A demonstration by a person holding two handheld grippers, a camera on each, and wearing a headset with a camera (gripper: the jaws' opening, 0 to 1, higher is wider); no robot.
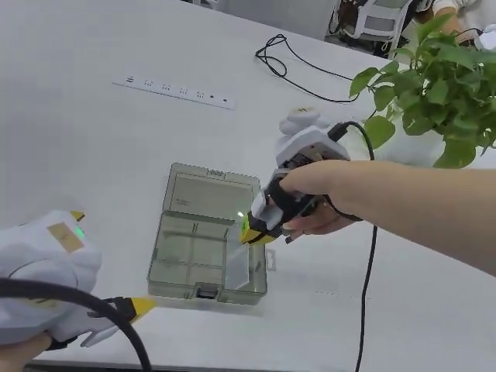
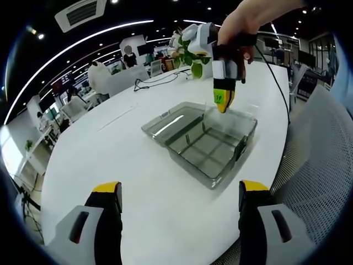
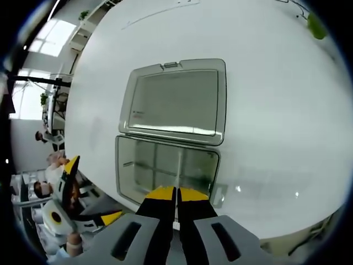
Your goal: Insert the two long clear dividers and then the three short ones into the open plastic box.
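The clear plastic box [image 1: 180,267] lies open on the white table, its lid [image 1: 213,194] folded back flat. My right gripper [image 1: 249,230] is shut on a clear divider [image 1: 237,263] and holds it upright over the right part of the box. In the right gripper view, the divider [image 3: 177,168] shows edge-on, running from the shut right gripper [image 3: 176,194] down into the box [image 3: 132,165]. Thin clear partitions stand inside the box [image 2: 182,149]. My left gripper [image 2: 180,187] is open and holds nothing, near the table's front edge, left of the box [image 1: 111,261].
A white power strip [image 1: 174,91] lies at the back of the table. A black cable [image 1: 302,70] runs towards a potted plant [image 1: 442,85] at the right. A small white object [image 1: 302,120] sits behind the box. The gripper's cable [image 1: 368,271] hangs over the table's right side.
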